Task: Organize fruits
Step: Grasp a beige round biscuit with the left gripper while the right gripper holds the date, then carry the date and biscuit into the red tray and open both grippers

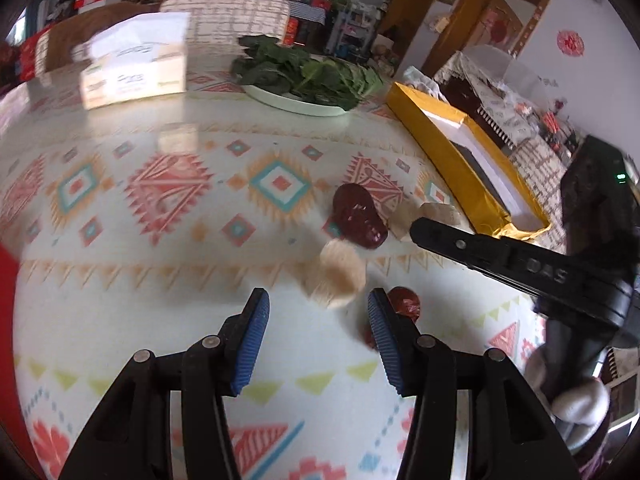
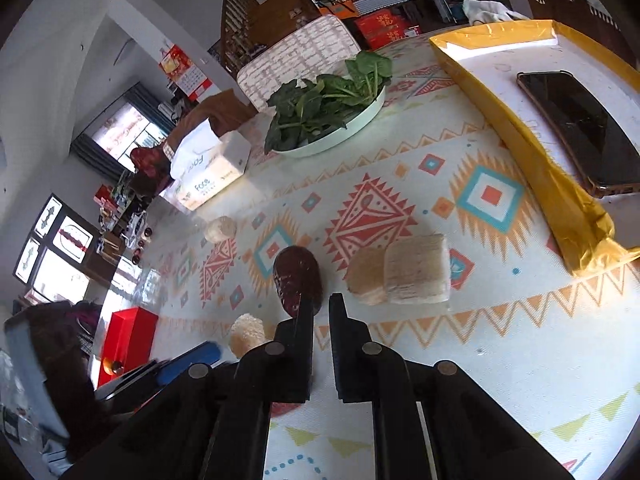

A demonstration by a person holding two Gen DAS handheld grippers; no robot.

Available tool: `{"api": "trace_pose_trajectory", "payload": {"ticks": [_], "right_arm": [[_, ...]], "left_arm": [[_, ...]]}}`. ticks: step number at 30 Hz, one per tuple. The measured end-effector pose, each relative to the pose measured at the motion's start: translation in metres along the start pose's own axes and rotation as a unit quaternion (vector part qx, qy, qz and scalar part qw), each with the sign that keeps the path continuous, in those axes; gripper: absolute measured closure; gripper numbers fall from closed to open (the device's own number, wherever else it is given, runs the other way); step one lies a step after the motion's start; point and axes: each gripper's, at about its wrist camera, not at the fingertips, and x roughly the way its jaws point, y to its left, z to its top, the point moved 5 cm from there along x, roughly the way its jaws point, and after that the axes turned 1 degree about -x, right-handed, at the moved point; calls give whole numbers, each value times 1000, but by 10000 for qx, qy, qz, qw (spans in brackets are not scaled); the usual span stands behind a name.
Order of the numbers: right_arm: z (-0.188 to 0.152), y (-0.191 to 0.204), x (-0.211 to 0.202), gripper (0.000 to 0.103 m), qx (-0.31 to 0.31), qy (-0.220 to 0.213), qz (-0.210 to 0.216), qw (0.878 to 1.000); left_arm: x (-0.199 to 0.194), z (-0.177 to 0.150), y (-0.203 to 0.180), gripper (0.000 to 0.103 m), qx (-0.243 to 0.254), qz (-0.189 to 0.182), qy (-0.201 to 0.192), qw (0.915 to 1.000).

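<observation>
At the far left of the right wrist view we see a red box (image 2: 130,338) at the edge of the patterned tablecloth (image 2: 500,380), and behind it a white tissue box (image 2: 216,168). A small pale round piece (image 2: 221,229) lies alone on the cloth further in. Nearer us, the left gripper (image 1: 318,320) stands with its blue ribbed pads (image 1: 252,344) parted and nothing between them; a pale fuzzy round fruit (image 1: 338,278) lies just ahead of the tips, and a small dark red round fruit (image 1: 404,300) sits just beside the right-hand pad. Past these lies a large dark red oblong fruit (image 1: 360,220) on the cloth. The right gripper (image 2: 320,308) hangs over the near end of that oblong fruit; its black fingers (image 2: 298,336) are drawn close together and we see nothing held between them. To its right rest two pale cut chunks (image 2: 400,276), touching each other. Behind the middle of the table stands a white round plate (image 2: 360,124) heaped with dark green leaves (image 2: 324,104). At the far right lies a yellow shallow tray (image 2: 532,136) holding a black phone (image 2: 580,128).
</observation>
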Motion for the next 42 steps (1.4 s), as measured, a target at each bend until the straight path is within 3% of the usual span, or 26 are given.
{"api": "trace_pose_trajectory", "payload": {"ticks": [5,9,11,14,18,25,31,37,42], "right_arm": [[4,3,-5,93,-46,-44,157,9999],[5,5,-5,89,-82,-75,250,9996],[5,6,-4,80,-87,-69,285,9995],[4,11,-5,65,-176,-118,417,9989],[7,18,-2,65,-299,-154,291,9990],[15,36,32,65,-826,189,-478,9953],[12,41,59,65,-1091,430,-1084,9872],[8,49,45,66,-938,252,-1126,9889],[1,100,26,66,-1053,220,-610,9923]], "left_arm": [[21,11,-8,53,274,72,30,9996],[25,12,-15,70,570,292,-88,9979],[23,9,-17,71,666,381,-105,9970],[17,7,-12,71,555,369,-117,9977],[-9,4,6,71,192,229,-275,9992],[-81,-10,52,71,-351,208,-727,9965],[-137,-27,112,71,-772,543,-1047,9900],[-183,-44,182,71,-1213,984,-1253,9797],[-203,-51,240,71,-1527,1397,-1207,9709]]}}
